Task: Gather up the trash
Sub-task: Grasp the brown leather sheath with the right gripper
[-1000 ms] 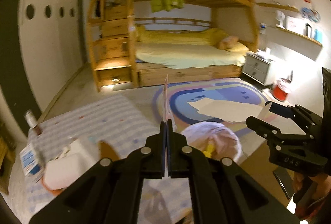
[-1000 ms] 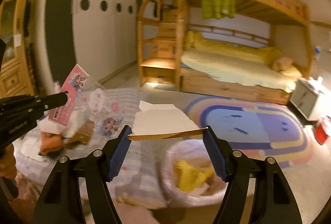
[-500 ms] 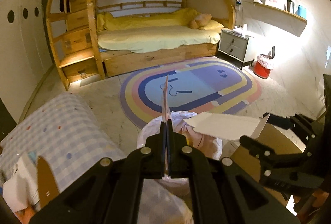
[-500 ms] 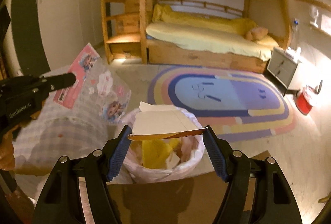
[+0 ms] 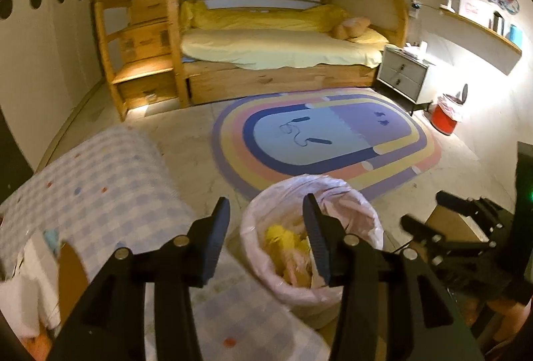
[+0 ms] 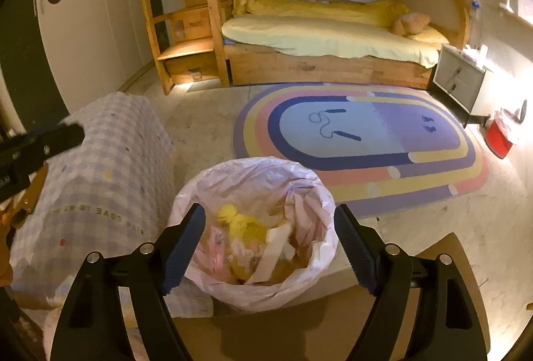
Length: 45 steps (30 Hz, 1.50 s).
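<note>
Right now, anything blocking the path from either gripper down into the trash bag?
Nothing visible. The left gripper and the right gripper both stand open and empty above the pink trash bag, whose mouth gapes wide. Their jaws have just been opening, with nothing between them. Cardboard and yellow scraps already lie inside.

Pale pink bin liner (image 6: 293,194); yellow wad (image 6: 240,222) inside. Blue-white checked cloth (image 6: 110,168), coloured dots. Rainbow-banded oval rug (image 6: 366,141), blue centre. Red bin (image 5: 443,123). Yellow bedding (image 6: 319,34).

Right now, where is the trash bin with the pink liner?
In both wrist views the trash bin sits low and central, on the floor between the checked cloth and the oval rug.
</note>
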Motion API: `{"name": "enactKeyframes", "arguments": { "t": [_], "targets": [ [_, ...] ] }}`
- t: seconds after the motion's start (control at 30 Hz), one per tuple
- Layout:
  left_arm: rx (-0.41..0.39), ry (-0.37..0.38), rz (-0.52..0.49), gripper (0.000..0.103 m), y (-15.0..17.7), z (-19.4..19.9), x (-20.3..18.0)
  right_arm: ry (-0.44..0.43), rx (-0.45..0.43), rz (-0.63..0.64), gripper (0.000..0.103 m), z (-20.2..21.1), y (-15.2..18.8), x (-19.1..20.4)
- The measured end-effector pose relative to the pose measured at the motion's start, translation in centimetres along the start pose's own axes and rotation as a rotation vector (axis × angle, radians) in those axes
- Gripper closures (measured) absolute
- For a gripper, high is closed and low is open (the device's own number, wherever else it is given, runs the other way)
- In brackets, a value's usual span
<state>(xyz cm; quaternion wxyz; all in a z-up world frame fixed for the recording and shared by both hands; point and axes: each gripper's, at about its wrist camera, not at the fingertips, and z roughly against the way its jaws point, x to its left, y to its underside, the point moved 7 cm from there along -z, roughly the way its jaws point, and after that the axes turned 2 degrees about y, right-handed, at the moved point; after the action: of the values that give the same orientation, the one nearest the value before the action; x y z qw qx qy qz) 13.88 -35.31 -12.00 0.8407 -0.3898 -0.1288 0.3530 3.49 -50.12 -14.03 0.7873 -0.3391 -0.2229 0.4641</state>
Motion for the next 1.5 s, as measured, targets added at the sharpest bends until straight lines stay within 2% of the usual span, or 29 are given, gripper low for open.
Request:
{"name": "enactKeyframes", "arguments": {
  "t": [0.23,0.37,0.53,0.67,0.77,0.87,1.07,1.23,1.5],
  "targets": [
    [-0.026,-0.058,0.027,0.059,1.3,5.3,2.4,-0.055,-0.063,0.004,0.024,4.5,-1.1,2.3],
    [-0.048,-0.095,0.059,0.055,2.2,8.8,3.9,-0.114,-0.091,0.026,0.024,7.4,-1.5,4.9],
    [-0.066,-0.153,0.118,0.050,4.3,13.4,6.9,-0.230,-0.109,0.111,0.024,10.1,-1.4,10.6],
    [-0.060,-0.226,0.169,0.048,6.7,16.3,10.0,-0.317,-0.095,0.204,0.025,10.8,-0.8,15.8],
    [-0.049,-0.311,0.207,0.047,8.8,18.5,13.0,-0.372,-0.076,0.253,0.032,10.6,-0.2,19.4],
    [-0.048,-0.365,0.266,0.045,10.5,20.3,15.9,-0.409,-0.059,0.298,0.040,10.2,0.3,22.6],
    [-0.046,-0.466,0.359,0.039,13.2,22.4,20.6,-0.453,-0.012,0.374,0.043,9.0,2.0,27.7],
    [-0.032,-0.502,0.404,0.036,15.1,22.8,23.0,-0.452,0.026,0.406,0.042,7.0,2.7,31.0],
    [-0.015,-0.529,0.427,0.036,16.3,21.8,25.8,-0.403,0.070,0.442,0.039,2.0,2.5,35.6]
  ]
}}
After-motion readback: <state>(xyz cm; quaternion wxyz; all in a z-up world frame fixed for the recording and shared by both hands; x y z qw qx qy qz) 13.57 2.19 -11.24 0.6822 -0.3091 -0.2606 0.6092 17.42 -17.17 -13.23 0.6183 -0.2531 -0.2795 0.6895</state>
